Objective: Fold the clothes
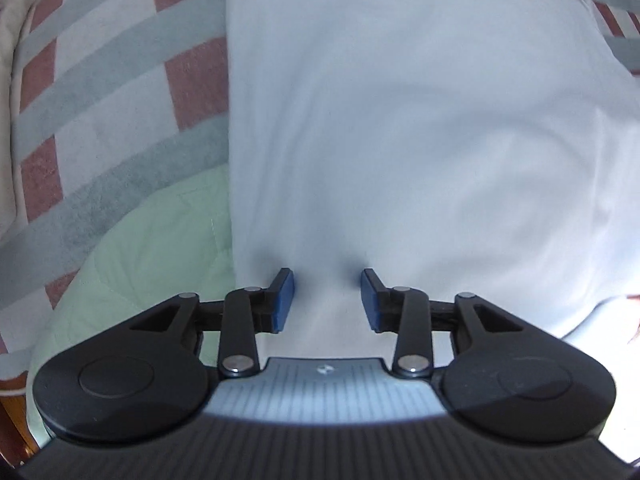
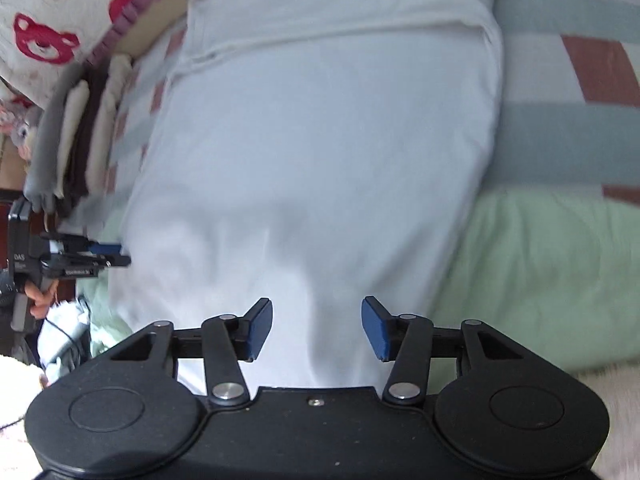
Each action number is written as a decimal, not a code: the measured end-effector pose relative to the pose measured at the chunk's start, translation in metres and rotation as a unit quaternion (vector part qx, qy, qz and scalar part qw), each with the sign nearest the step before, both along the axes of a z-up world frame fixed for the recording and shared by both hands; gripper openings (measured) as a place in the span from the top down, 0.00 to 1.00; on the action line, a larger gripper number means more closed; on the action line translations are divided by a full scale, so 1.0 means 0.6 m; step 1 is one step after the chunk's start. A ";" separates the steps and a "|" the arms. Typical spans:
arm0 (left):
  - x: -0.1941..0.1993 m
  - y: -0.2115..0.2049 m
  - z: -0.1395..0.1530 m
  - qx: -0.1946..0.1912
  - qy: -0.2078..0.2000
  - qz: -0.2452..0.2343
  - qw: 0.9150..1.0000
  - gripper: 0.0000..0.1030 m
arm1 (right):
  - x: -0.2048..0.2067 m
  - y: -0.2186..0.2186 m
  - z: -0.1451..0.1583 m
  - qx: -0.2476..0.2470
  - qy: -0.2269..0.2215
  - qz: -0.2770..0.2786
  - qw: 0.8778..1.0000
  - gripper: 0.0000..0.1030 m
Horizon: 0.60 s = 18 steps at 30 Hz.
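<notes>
A pale blue garment (image 1: 400,120) lies flat on the bed, over a checked blanket (image 1: 100,80) and a green quilt (image 2: 540,260). Its long axis runs straight away from both cameras, with a seamed end at the far side. The left tongs (image 1: 328,300) stand partly spread above the cloth, pinching nothing. The right tongs (image 2: 317,328) are spread wider, also empty. Folded clothes (image 2: 80,128) are stacked beside the garment.

Beneath me a bed (image 1: 100,80) spreads its checked blanket (image 2: 568,80) of grey, white and maroon; a pale green quilt (image 2: 540,272) overlaps it; bear-print fabric (image 2: 48,32) lies beyond.
</notes>
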State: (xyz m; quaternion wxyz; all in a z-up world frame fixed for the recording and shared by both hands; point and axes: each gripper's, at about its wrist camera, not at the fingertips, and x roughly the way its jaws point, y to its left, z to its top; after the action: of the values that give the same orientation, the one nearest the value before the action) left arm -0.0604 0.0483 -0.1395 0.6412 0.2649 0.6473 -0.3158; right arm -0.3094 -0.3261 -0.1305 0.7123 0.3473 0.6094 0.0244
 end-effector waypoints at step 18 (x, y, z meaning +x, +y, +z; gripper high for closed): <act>-0.052 0.250 0.002 -0.214 -0.012 0.193 0.957 0.46 | -0.016 0.098 -0.027 0.005 0.053 0.079 0.995 0.40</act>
State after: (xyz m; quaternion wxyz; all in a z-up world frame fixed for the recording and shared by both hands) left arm -0.0915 0.1984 -0.1386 0.7393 -0.0051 0.5956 -0.3141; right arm -0.3190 -0.2673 -0.1467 0.6731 0.3025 0.6717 0.0657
